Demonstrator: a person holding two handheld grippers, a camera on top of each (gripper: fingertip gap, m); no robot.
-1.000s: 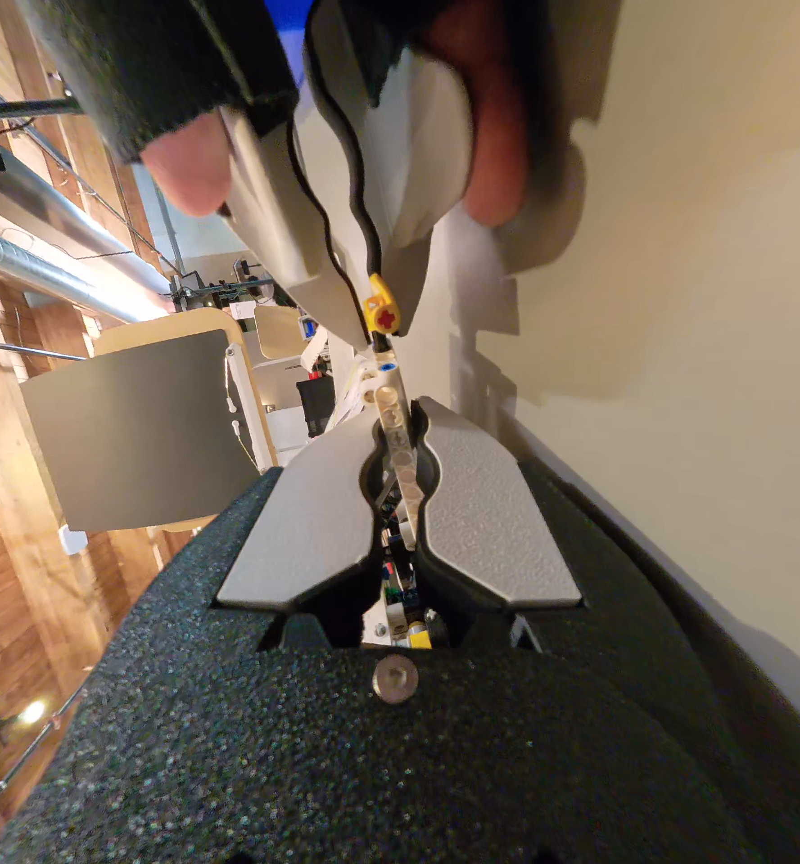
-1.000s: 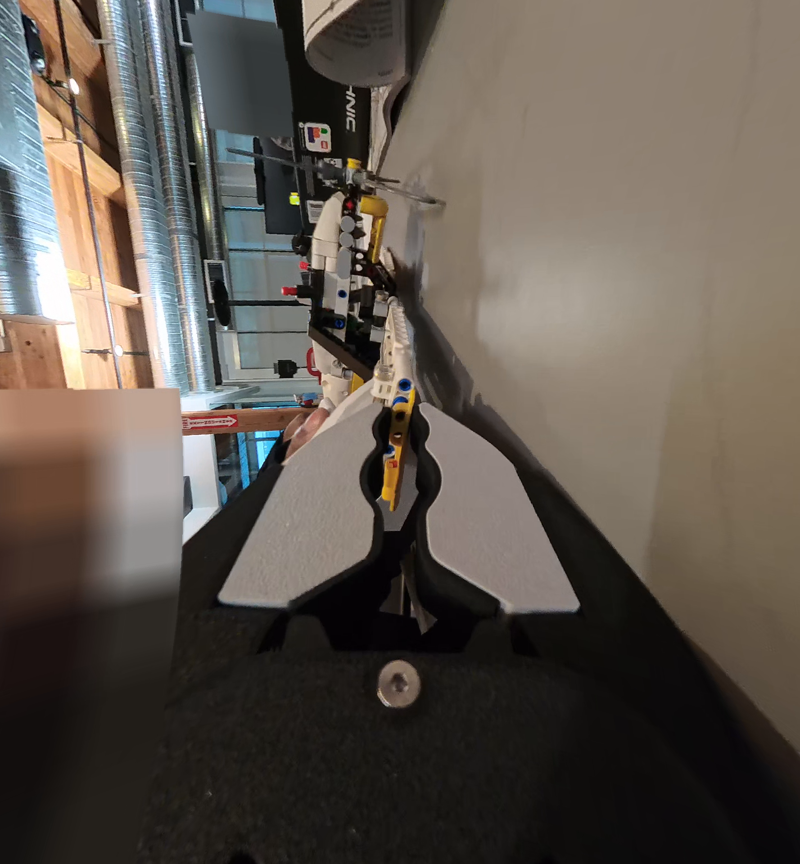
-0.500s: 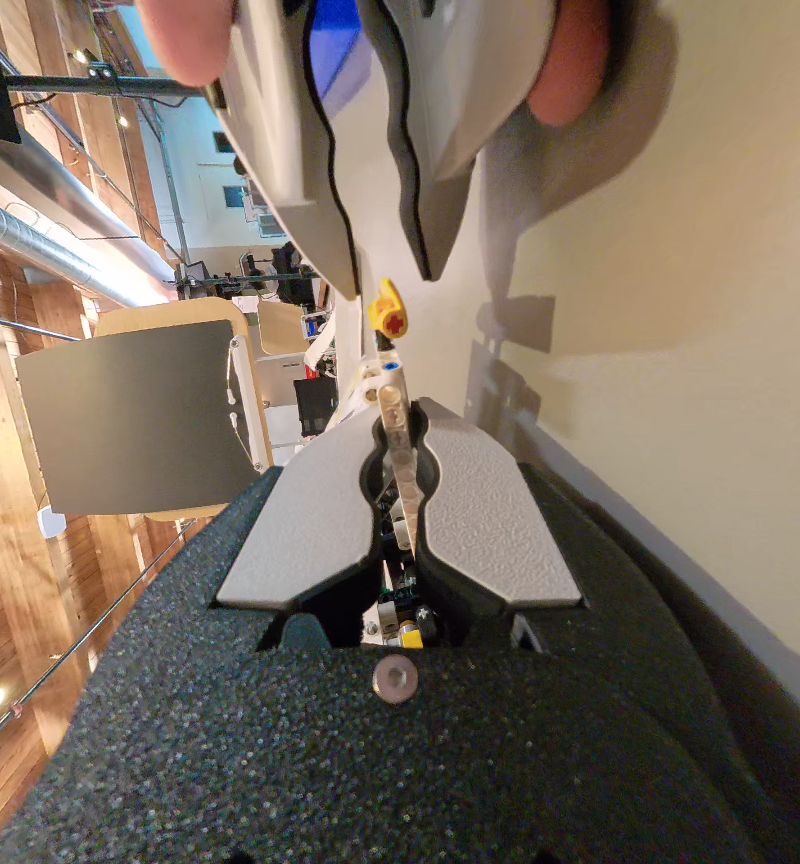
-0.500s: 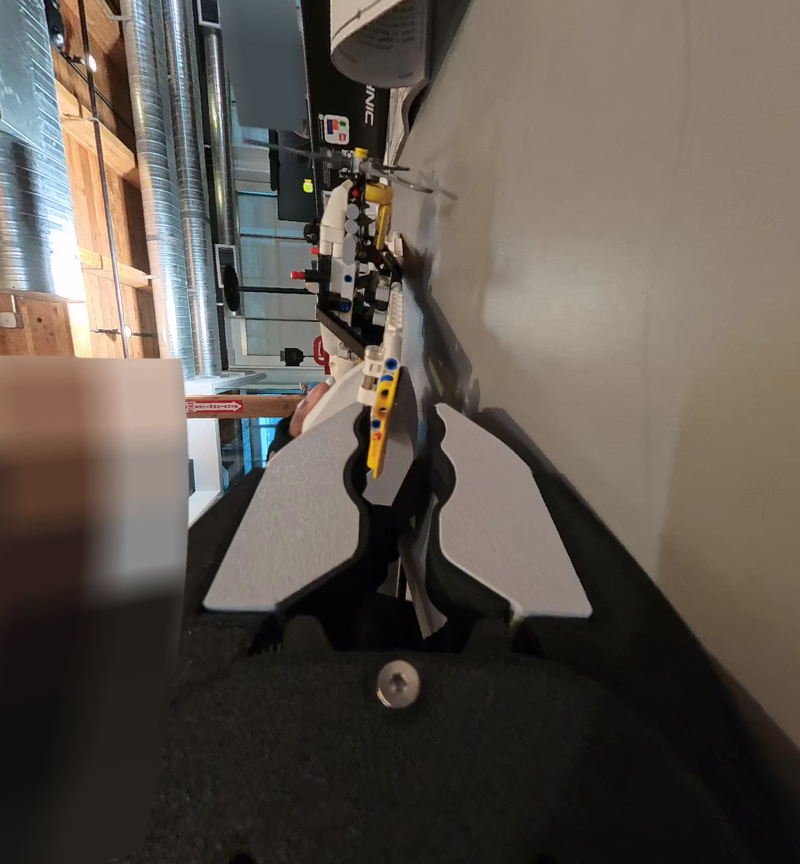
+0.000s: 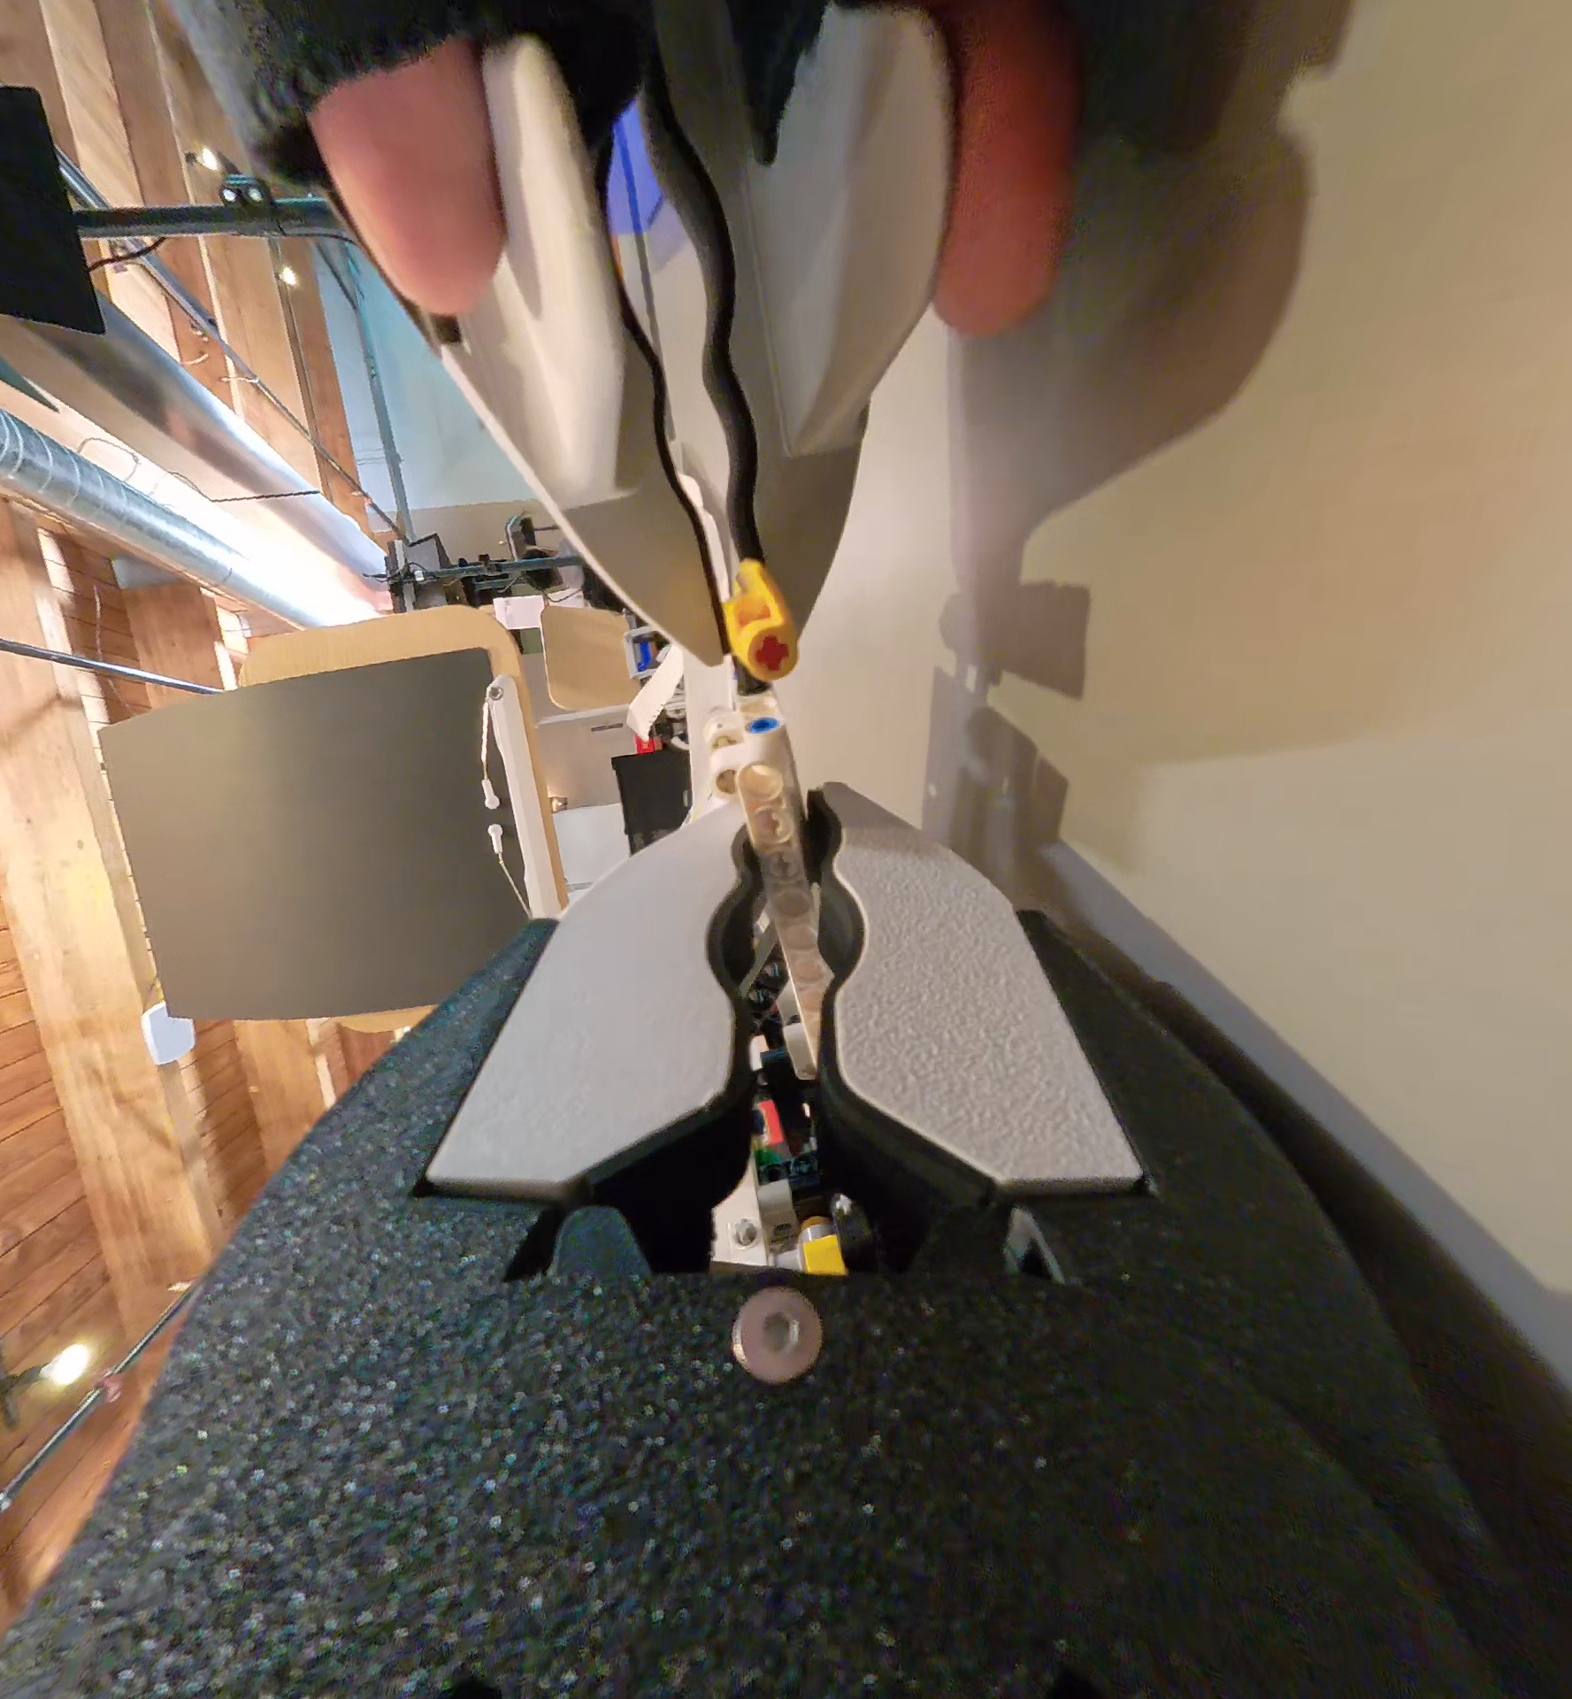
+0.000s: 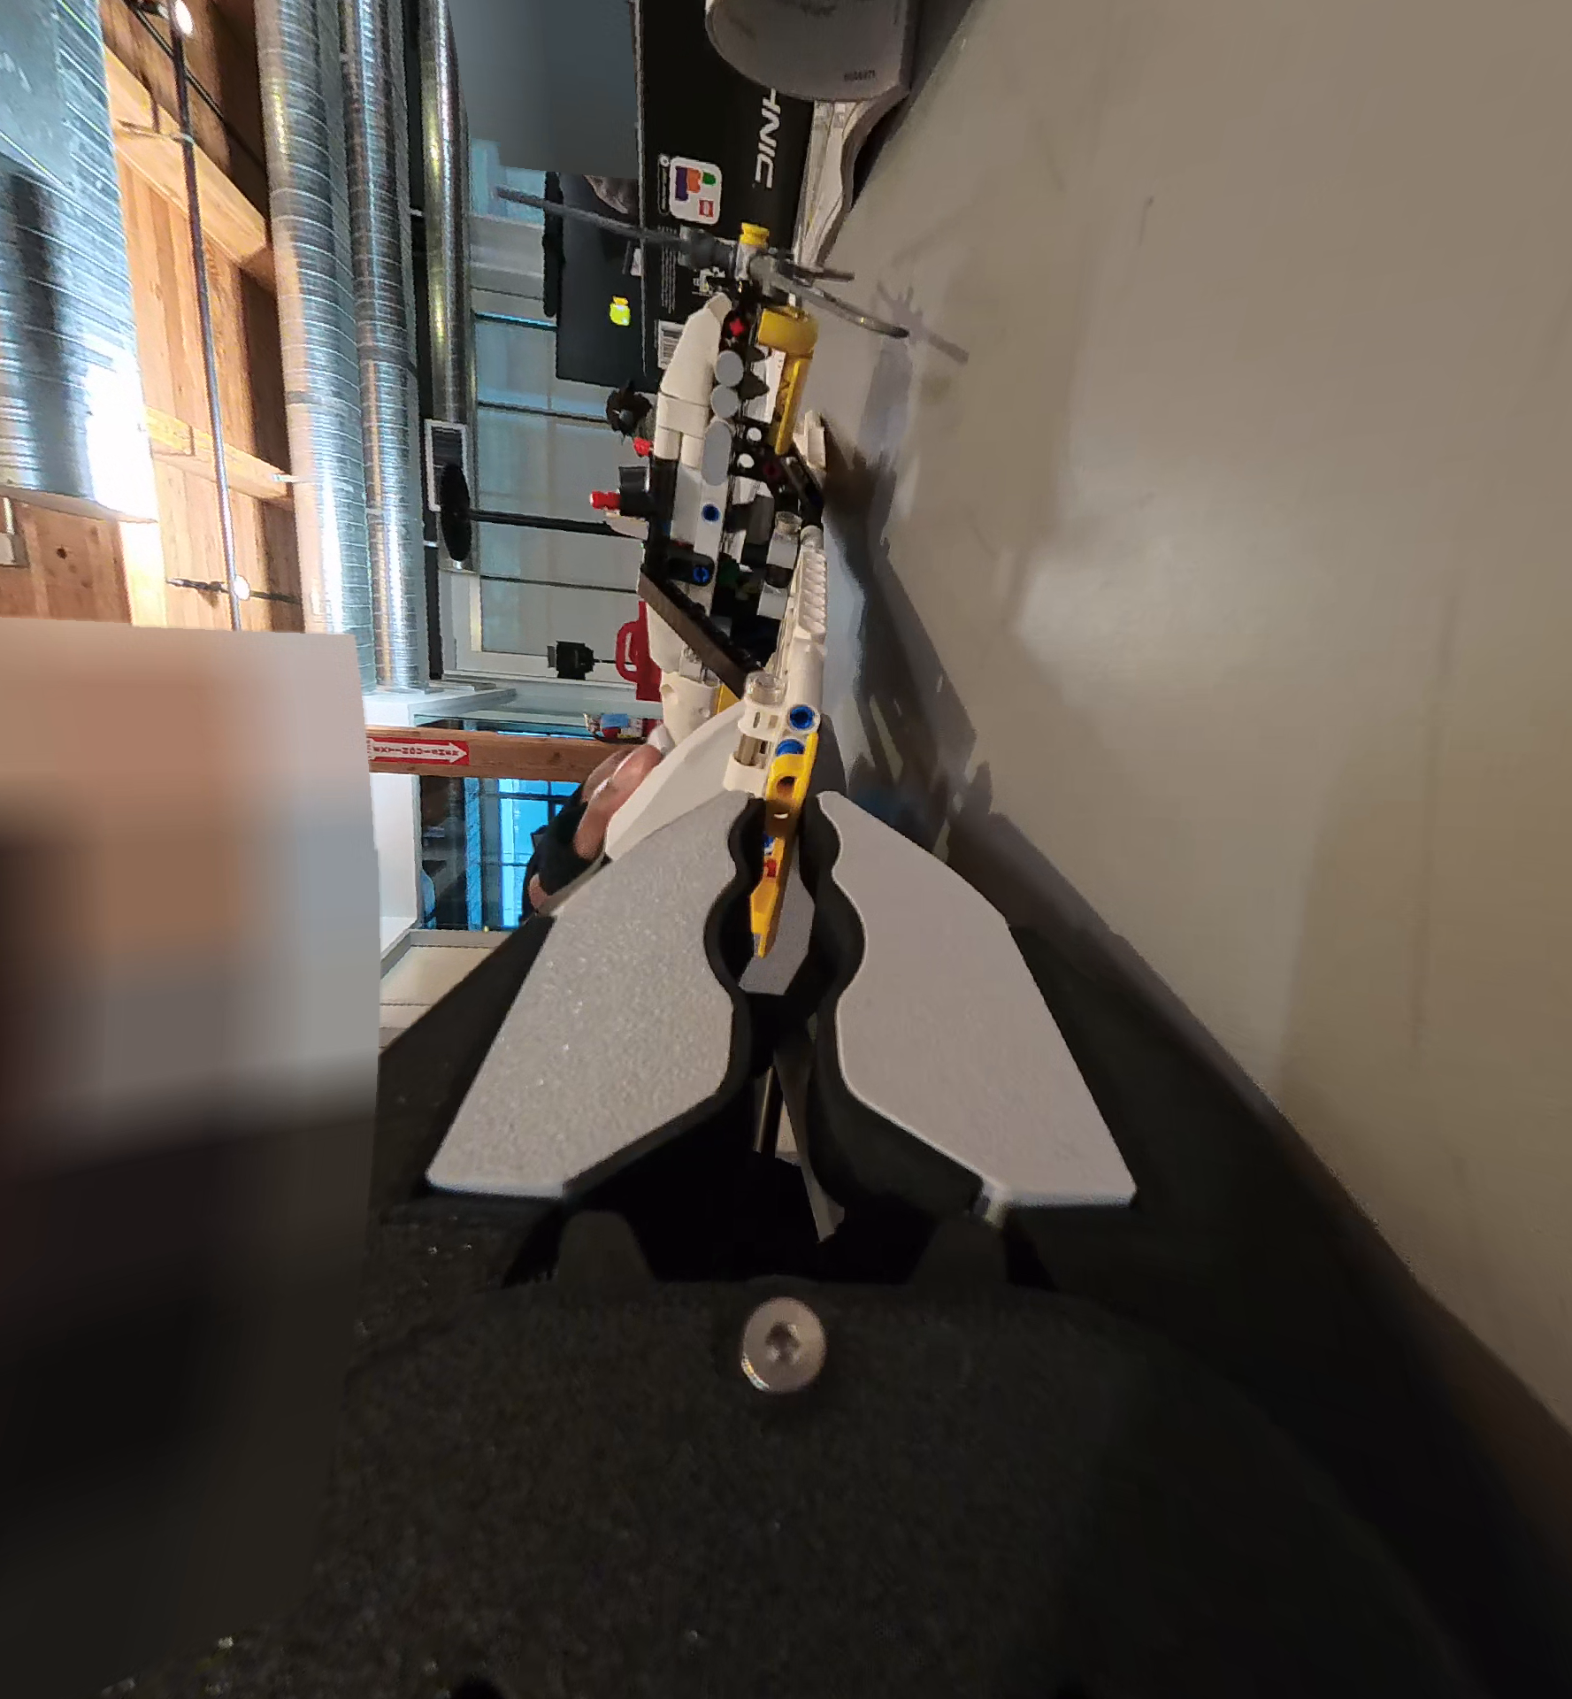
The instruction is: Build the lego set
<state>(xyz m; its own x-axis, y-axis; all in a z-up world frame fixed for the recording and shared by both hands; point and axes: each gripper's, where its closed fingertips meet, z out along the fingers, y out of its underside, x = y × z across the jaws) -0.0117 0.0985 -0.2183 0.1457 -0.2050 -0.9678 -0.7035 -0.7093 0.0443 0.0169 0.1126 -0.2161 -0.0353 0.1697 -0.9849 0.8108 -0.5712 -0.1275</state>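
Yellow beam [image 6: 777,855] sits pinched in the right gripper [image 6: 786,832], pressed against the brick helicopter model [image 6: 731,478]; the left gripper [image 5: 786,860] clamps the model's pale beam [image 5: 782,873] just below the yellow connector [image 5: 761,634], apparently a joining step

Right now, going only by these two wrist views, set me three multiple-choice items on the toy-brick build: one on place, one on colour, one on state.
1. Where does the yellow connector sit?
A. At the tips of the right gripper
B. On the floor
C. Inside the black box

2. What colour is the beam between the right gripper's own fingers?
A. Green
B. Yellow
C. Purple

3. How does the left gripper stand?
A. Wide open, nothing near
B. Out of view
C. Closed on a pale translucent beam

Key: A, it sits between the far fingertips; B, the beam is plainly yellow; C, both pads press the beam's sides.
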